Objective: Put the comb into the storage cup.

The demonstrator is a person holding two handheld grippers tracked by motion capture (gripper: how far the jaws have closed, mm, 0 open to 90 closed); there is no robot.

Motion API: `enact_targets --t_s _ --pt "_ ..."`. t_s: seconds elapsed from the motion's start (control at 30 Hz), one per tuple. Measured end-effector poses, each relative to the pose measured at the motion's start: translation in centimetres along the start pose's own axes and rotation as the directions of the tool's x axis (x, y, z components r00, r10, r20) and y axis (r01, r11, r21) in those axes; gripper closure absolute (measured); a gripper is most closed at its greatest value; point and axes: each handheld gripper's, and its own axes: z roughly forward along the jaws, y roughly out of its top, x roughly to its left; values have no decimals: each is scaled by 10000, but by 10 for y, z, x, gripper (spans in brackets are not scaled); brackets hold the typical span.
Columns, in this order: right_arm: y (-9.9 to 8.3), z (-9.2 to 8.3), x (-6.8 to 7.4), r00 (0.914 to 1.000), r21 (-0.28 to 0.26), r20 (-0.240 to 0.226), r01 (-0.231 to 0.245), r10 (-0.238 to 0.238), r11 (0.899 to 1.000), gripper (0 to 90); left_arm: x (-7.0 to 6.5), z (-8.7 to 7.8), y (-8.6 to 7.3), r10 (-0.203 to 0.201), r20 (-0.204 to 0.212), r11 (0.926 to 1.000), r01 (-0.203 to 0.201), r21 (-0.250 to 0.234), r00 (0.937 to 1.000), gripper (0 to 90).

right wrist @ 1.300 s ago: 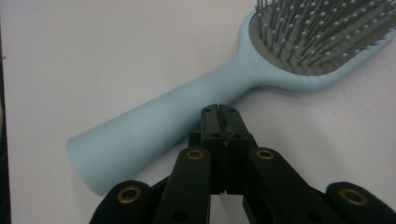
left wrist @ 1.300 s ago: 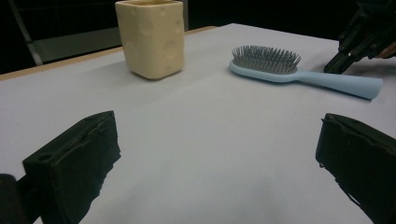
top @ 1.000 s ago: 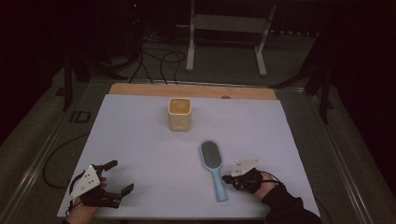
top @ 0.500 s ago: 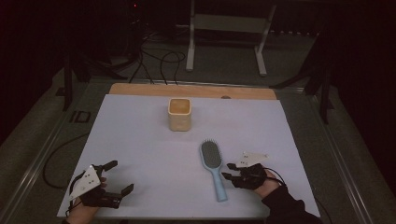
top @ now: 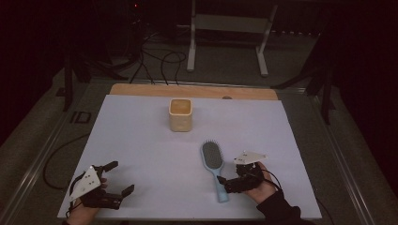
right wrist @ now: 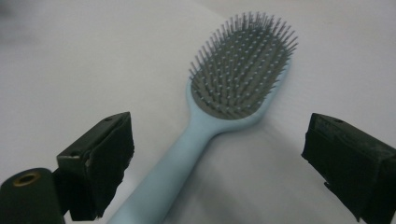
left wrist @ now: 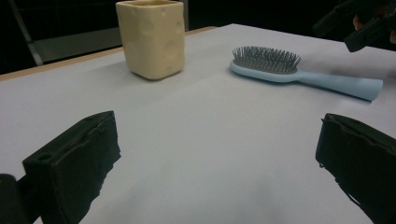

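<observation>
High view: brush (top: 213, 166) lies flat on the white sheet (top: 141, 140), bristles up, head toward the cup (top: 180, 114), handle toward the person. Right gripper (top: 233, 184) sits just beside the handle end; its jaws have just been opening and now stand spread. Right gripper view has the handle running up between the jaws, touched by neither pad, so the brush is released and resting on the sheet.

Left gripper (top: 118, 177) rests at the near left corner, jaws wide apart, nothing between them, well apart from brush and cup. Left gripper view looks across bare sheet to the cup (left wrist: 152, 37) and brush (left wrist: 289, 70).

Judgement: the setting-down of the brush looks done. Cup stands upright near the far edge, apparently empty. Left to do, if anything: draw the right gripper clear of the handle without nudging it.
</observation>
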Motion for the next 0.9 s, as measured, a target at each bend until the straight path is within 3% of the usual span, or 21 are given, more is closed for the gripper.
enact_targets --t_s 0.2,0.3,0.43,0.47,0.5,0.57,0.6,0.67,0.77,0.83,0.9 --pt "3 7 4 9993 189 295 -228 222 9996 84 0 0 0 -38 8 10000 38 -33 10000 0" --pt "5 10 7 9971 288 763 -71 49 9996 84 1 -1 0 -87 2 9999 87 -77 10000 0" --pt "10 14 10 9985 374 453 -333 316 9987 104 0 -1 0 -92 13 9999 92 -115 10000 0" --pt "12 17 9 9983 579 78 -575 571 9967 129 0 -1 0 -82 23 9999 83 -100 10000 0" --pt "12 17 9 9983 579 78 -575 571 9967 129 0 -1 0 -56 9 10000 56 -79 10000 0" --pt "12 25 7 9954 1240 -328 -850 897 9886 137 -1 -1 0 13 -7 10000 -13 -96 10000 0" --pt "12 25 7 9954 1240 -328 -850 897 9886 137 -1 -1 1 19 13 9999 -19 -112 10000 0" --pt "12 29 6 9886 1453 -620 -1272 1373 9812 134 -1 -2 0 8 12 9999 -8 -107 10000 0" --pt "12 33 10 9877 1700 137 -1560 1560 9730 115 0 -2 1 -2 32 9999 3 -141 10000 0" --pt "13 36 13 9798 1714 777 -1954 1845 9656 94 -1 -2 0 -11 26 9999 11 -128 10000 0" --pt "14 39 16 9698 1637 1044 -2354 2205 9580 88 -1 -2 1 12 18 9999 -11 -127 10000 0"
